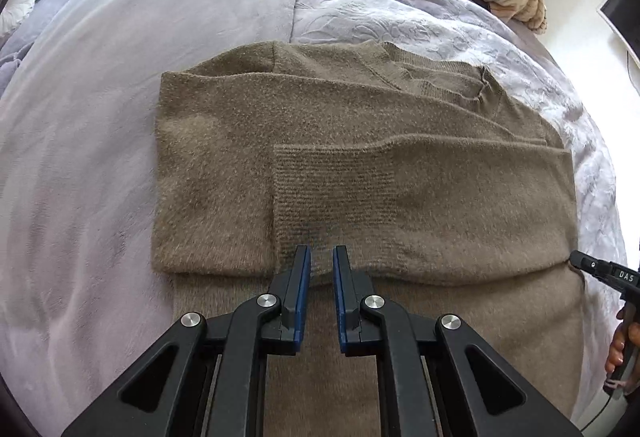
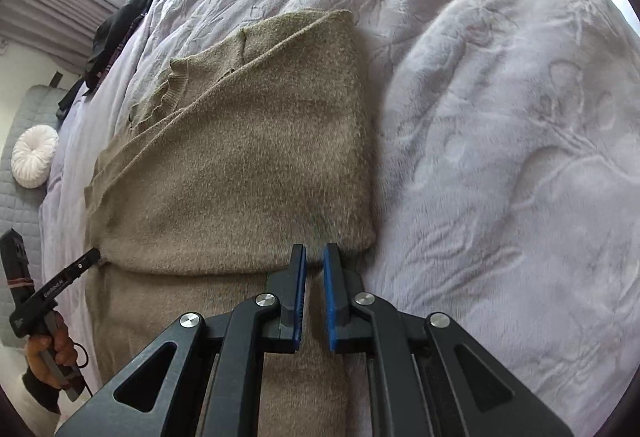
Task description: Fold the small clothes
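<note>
My fuzzy taupe sweater [image 1: 360, 173] lies partly folded on the lavender bed [image 1: 120, 117], sleeves crossed; my left gripper [image 1: 321, 251] and right gripper [image 2: 315, 249] hold nothing, jaws nearly closed.

Both wrist views look steeply down, close over the bed [image 1: 100, 125]. Left view covers the sweater's [image 1: 360, 177] left part, right view its right edge. Both share the sweater.

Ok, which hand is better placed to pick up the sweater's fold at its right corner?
Right. The right gripper sits just inside that corner of the sweater, by the blanket, jaws nearly shut; the left gripper is at the opposite edge.
</note>
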